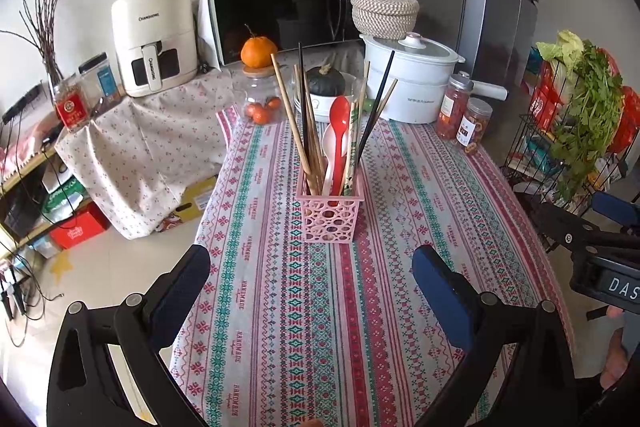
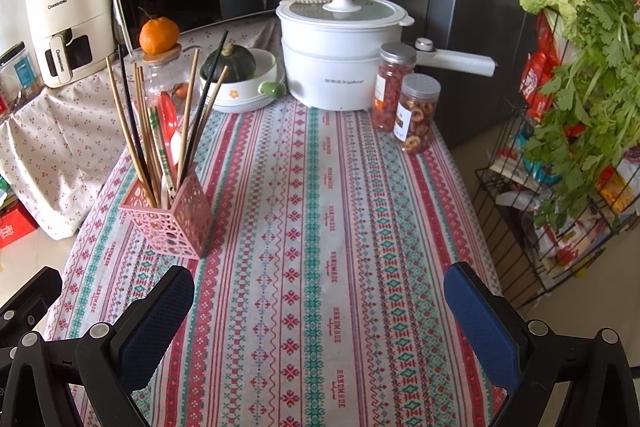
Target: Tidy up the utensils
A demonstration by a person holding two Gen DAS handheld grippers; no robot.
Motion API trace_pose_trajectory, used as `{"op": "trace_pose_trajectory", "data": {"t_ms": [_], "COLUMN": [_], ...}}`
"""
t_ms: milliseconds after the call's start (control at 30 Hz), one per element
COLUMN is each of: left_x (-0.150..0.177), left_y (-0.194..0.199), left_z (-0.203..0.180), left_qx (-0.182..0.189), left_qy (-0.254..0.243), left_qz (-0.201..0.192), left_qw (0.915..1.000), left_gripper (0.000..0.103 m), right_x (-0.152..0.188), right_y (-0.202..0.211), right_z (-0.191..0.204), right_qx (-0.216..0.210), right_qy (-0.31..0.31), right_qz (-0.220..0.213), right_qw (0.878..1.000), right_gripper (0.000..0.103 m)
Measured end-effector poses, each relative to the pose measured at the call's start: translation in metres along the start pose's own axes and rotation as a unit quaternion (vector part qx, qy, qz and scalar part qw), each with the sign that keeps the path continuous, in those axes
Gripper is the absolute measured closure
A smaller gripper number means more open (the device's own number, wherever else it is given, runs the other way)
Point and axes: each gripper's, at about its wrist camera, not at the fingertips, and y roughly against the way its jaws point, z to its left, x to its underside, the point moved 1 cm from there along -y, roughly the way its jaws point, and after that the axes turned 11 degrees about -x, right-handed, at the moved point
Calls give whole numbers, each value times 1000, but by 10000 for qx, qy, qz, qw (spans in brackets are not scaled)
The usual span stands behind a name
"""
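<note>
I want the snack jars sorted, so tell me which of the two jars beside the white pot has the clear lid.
The shorter jar, nearer the camera, holding ring-shaped snacks; the taller jar has a metal lid.

The cream air fryer [image 1: 154, 39] carries the brand "CHANGHONG" twice: once across its upper front and once running down its handle, legible in both wrist views. The patterned cloth [image 2: 332, 227] over the desk repeats the woven word "HANDMADE" along its pale stripes, with a smaller script line beneath each that is too fine to read. The white electric pot [image 2: 340, 67] has a small grey mark on its lower body ending in what looks like "Royalstar"; the characters before it are unreadable. The other gripper's black body [image 1: 608, 267], at the right edge of the left wrist view, shows white letters "DAS", cut off by the frame. Jar labels are too blurred to read.
</note>
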Motion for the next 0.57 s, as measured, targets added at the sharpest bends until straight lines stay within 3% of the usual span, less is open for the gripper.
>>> {"op": "trace_pose_trajectory", "data": {"t_ms": [567], "left_x": [4], "left_y": [-2], "left_z": [-1], "left_qx": [36], "left_qy": [-38], "left_qz": [12], "left_qw": [10000], "left_gripper": [1], "right_x": [3], "right_y": [-5], "right_z": [-4], "right_qx": [20], "right_qy": [-1], "right_qz": [64], "right_qw": [10000], "right_gripper": [1]}}
